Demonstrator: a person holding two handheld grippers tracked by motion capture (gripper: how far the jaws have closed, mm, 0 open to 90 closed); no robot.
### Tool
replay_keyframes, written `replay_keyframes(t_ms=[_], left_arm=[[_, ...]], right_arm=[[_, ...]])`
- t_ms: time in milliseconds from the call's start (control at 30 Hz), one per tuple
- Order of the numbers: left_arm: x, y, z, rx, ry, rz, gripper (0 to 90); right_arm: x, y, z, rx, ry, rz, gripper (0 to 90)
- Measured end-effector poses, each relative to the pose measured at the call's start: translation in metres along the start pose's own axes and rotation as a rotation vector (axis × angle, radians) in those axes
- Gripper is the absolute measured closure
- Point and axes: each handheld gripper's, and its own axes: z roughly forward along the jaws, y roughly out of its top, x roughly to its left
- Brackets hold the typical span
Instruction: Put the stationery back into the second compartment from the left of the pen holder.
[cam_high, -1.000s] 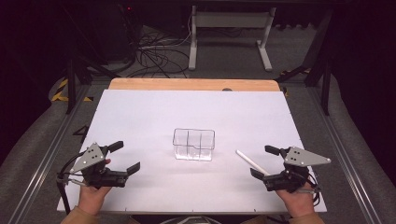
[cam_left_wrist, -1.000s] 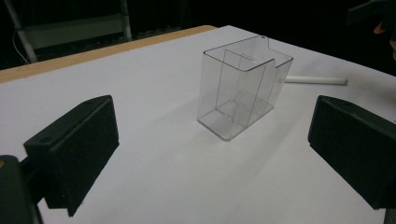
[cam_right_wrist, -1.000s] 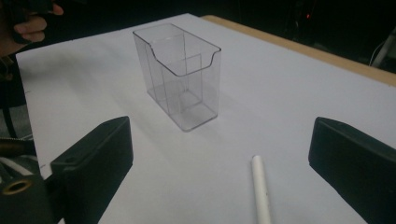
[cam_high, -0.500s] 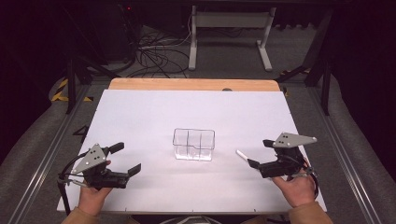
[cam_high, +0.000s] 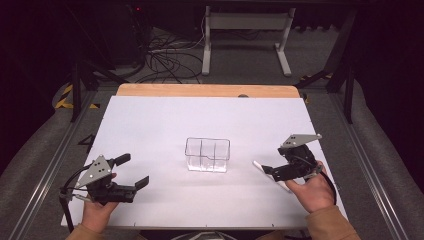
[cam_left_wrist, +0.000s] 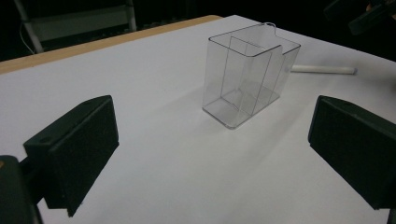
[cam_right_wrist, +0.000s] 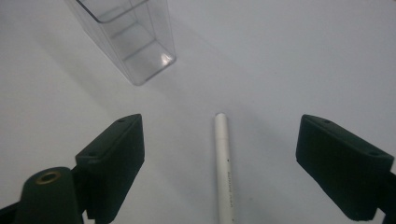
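A clear plastic box (cam_high: 207, 154) with inner dividers stands upright at the middle of the white table (cam_high: 165, 120). A white pen (cam_high: 258, 165) lies flat to its right. My right gripper (cam_high: 274, 161) is open and tilted down over the pen. In the right gripper view the pen (cam_right_wrist: 225, 168) lies between the two spread jaws, untouched, with the box (cam_right_wrist: 128, 39) beyond it. My left gripper (cam_high: 132, 170) is open near the front left of the table and holds nothing. From the left gripper view the box (cam_left_wrist: 247, 74) stands well ahead and the pen (cam_left_wrist: 322, 69) lies behind it.
The white table top ends in a wooden strip (cam_high: 205, 90) at the far edge. Beyond it are a metal stand (cam_high: 245, 30) and cables (cam_high: 165, 60) on the floor. Metal rails (cam_high: 45, 175) run along both sides of the table.
My right gripper has moved in toward the box and tipped down over the white pen. The left gripper has stayed where it was.
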Motion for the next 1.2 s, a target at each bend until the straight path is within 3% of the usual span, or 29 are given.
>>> replay_keyframes(t_ms=[133, 367, 667, 1033, 1200], left_arm=[[0.001, 0.001, 0.001, 0.004, 0.002, 0.008, 2.7], [0.001, 0.002, 0.001, 0.004, -0.003, 0.006, 2.6], [0.001, 0.002, 0.001, 0.001, -0.006, 0.004, 2.6], [0.000, 0.001, 0.001, 0.008, -0.012, -0.005, 2.7], [0.001, 0.002, 0.002, 0.007, -0.008, 0.012, 2.7]], right_arm=[[0.003, 0.002, 0.006, 0.061, -0.055, -0.061, 16.4], [0.000, 0.003, 0.011, 0.101, -0.028, -0.048, 20.4], [-0.008, 0.003, 0.021, 0.178, 0.059, 0.021, 28.8], [-0.006, 0.002, 0.041, 0.319, 0.049, -0.005, 42.1], [-0.005, 0.001, 0.049, 0.367, 0.042, -0.015, 49.7]])
